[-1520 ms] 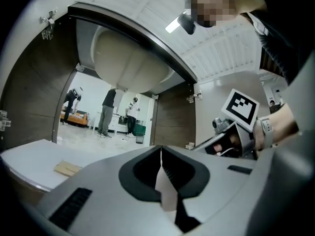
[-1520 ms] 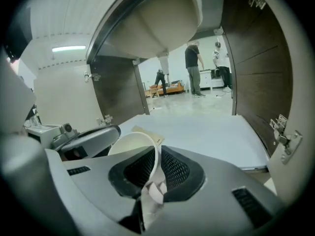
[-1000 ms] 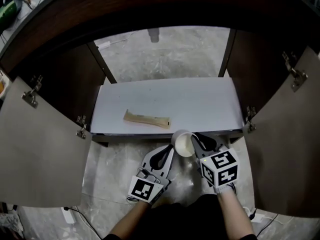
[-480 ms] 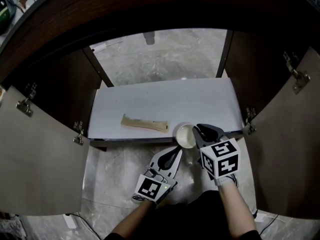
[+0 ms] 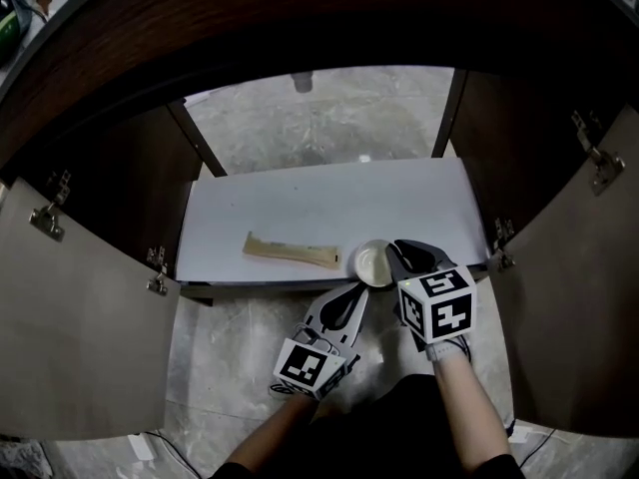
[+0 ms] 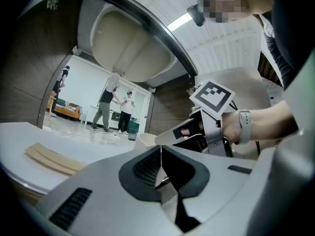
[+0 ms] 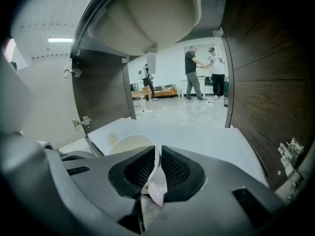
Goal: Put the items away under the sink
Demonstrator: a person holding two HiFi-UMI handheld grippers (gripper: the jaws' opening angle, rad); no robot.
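Overhead, a round white paper cup point(image 5: 373, 264) is seen at the front edge of the flat white cabinet shelf point(image 5: 300, 213), near a thin beige strip point(image 5: 292, 250). Next, in the left gripper point(image 5: 351, 297) view, the ribbed jaws are pressed together. Lastly, in the right gripper point(image 5: 399, 257) view, the cup's thin wall is pinched between the jaws.

A flat tan wooden strip point(image 5: 292, 250) is laid on the white cabinet floor board point(image 5: 399, 203), left of centre, near its front edge. Just right of the strip, a white paper cup point(image 5: 372, 265) is pinched by its wall in the right gripper point(image 5: 397, 255). The left gripper point(image 5: 356, 293), jaws together, is positioned before the board, left of the right one.
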